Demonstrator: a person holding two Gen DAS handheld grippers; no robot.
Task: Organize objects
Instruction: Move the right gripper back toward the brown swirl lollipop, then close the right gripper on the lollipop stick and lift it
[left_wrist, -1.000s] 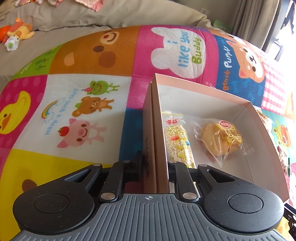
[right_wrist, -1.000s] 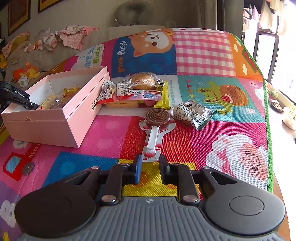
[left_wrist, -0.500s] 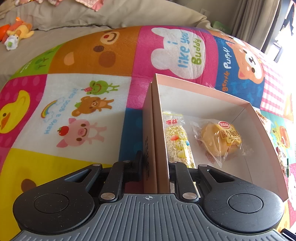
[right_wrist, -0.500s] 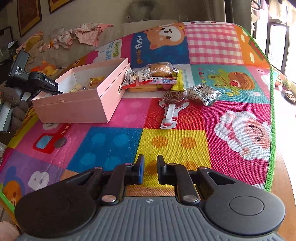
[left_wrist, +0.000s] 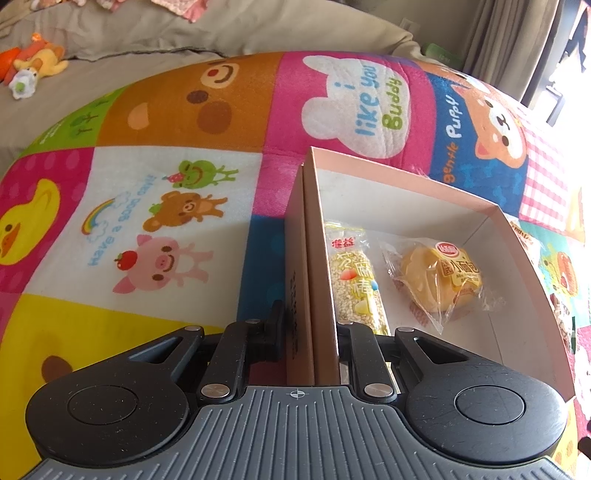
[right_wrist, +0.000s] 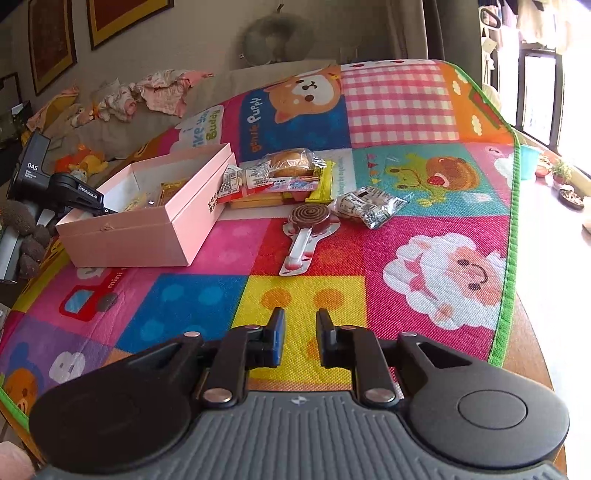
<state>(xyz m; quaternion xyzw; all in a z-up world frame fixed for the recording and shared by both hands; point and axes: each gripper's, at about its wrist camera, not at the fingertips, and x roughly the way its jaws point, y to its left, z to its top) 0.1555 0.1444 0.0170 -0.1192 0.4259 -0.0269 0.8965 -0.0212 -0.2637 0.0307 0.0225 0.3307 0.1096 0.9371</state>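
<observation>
Left wrist view close over the pink box (left_wrist: 310, 258), right wrist view farther back, box (right_wrist: 155, 229) shared.

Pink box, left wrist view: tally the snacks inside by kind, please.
Sesame bar packet: 1
Wrapped bun: 1
Total in the pink box: 2

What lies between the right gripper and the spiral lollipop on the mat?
Nothing: in the right wrist view only bare play mat separates the right gripper, jaws just opened and empty, from the spiral lollipop.
</observation>
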